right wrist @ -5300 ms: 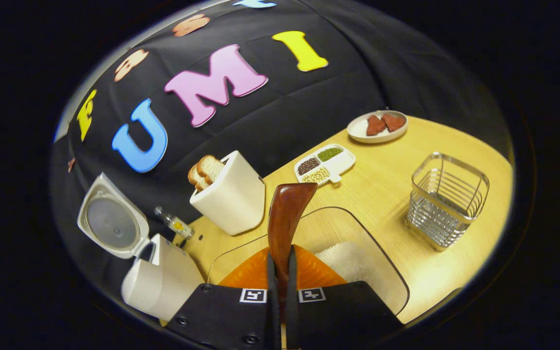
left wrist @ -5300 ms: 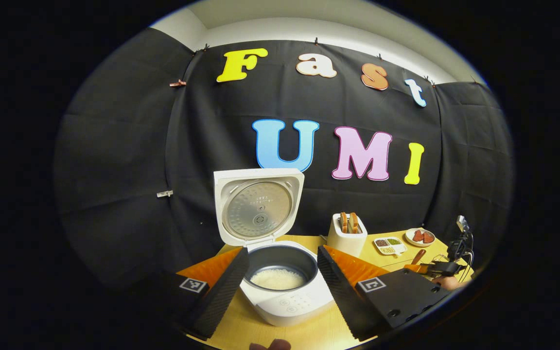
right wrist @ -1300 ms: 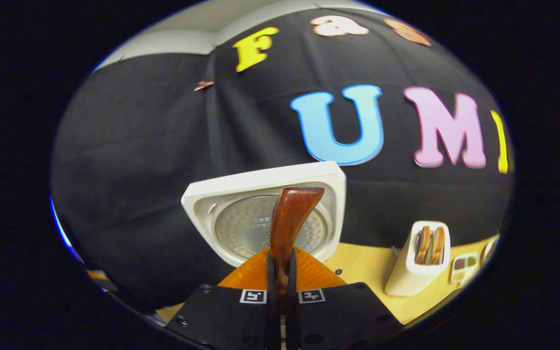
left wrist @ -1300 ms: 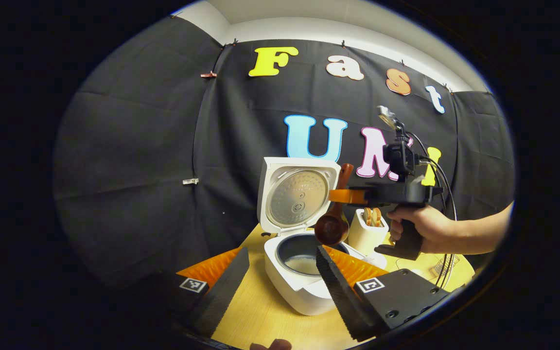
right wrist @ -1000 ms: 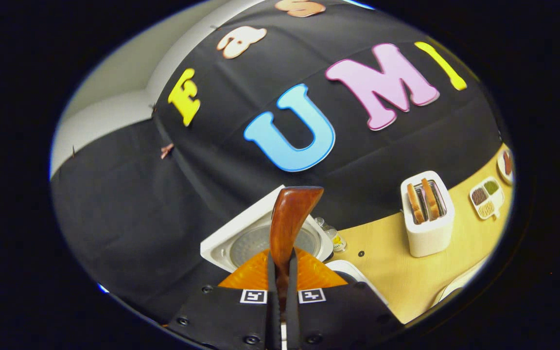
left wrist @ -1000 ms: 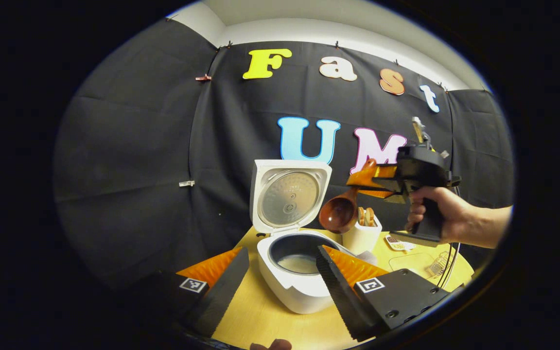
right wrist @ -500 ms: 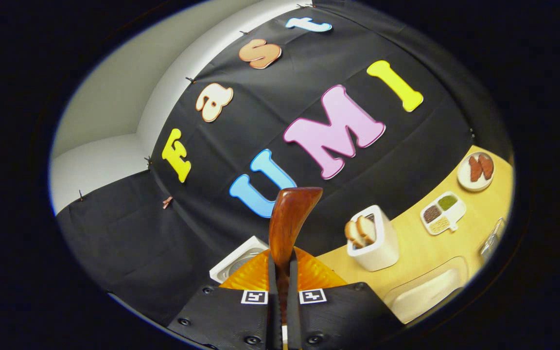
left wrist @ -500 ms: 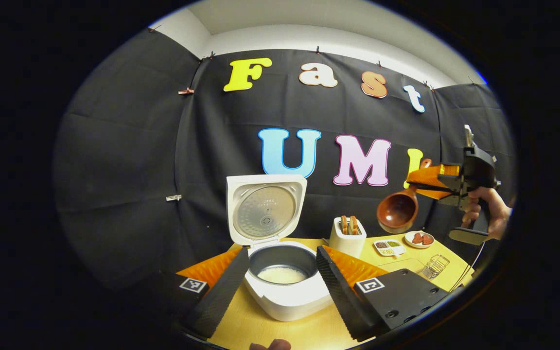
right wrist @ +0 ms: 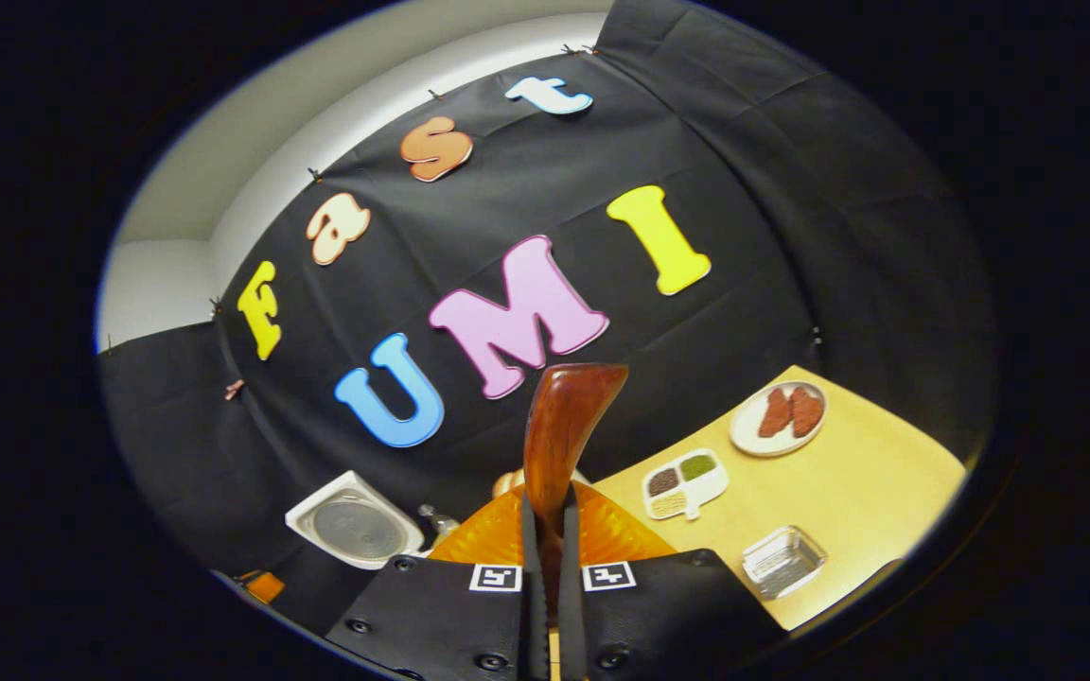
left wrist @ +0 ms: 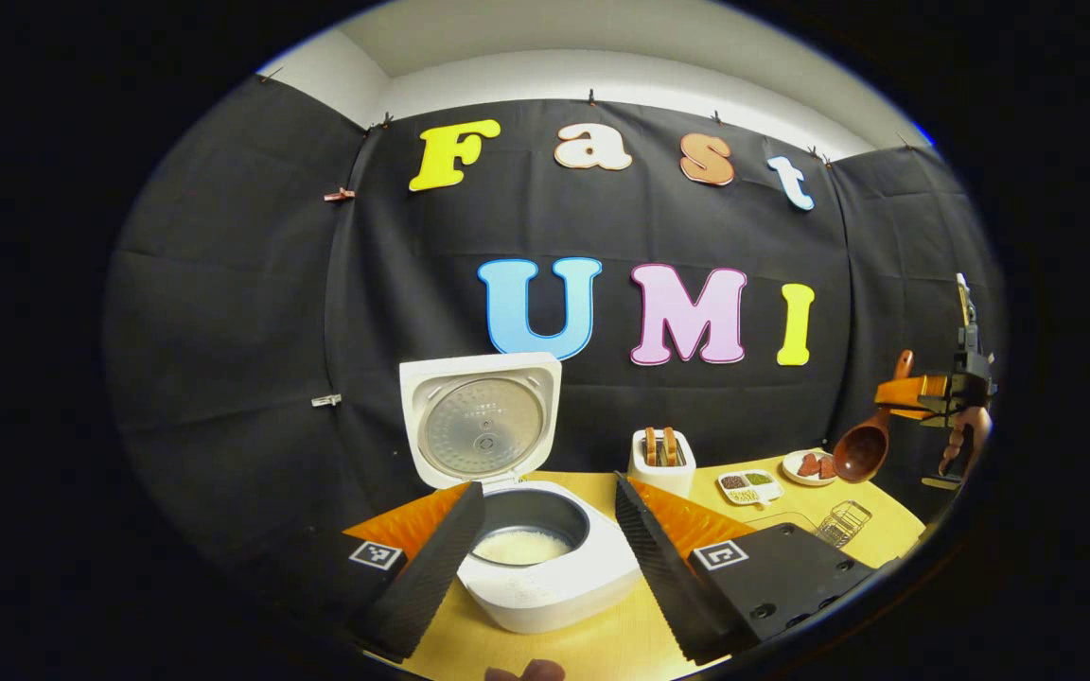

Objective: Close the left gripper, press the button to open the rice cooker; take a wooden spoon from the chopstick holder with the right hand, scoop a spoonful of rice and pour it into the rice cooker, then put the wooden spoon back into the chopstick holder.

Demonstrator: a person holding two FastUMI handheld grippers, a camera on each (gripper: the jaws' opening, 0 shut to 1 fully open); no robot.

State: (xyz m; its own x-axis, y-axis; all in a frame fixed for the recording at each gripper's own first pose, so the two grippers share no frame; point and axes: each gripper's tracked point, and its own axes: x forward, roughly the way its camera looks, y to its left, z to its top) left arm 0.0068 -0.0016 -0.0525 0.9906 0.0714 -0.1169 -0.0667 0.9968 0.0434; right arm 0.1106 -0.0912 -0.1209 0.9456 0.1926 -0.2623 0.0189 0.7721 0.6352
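High above the wire chopstick holder, the right gripper pinches the wooden spoon by its handle; its bowl is hidden here. Left gripper is spread before the open rice cooker, rice inside.

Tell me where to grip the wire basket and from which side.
Grip the wire basket by one wall near its rim, coming from above: its open top faces up, and thin wires give fingers something to pinch. A judgement only.

The wooden spoon bowl hides below the right gripper (handle alone visible here)
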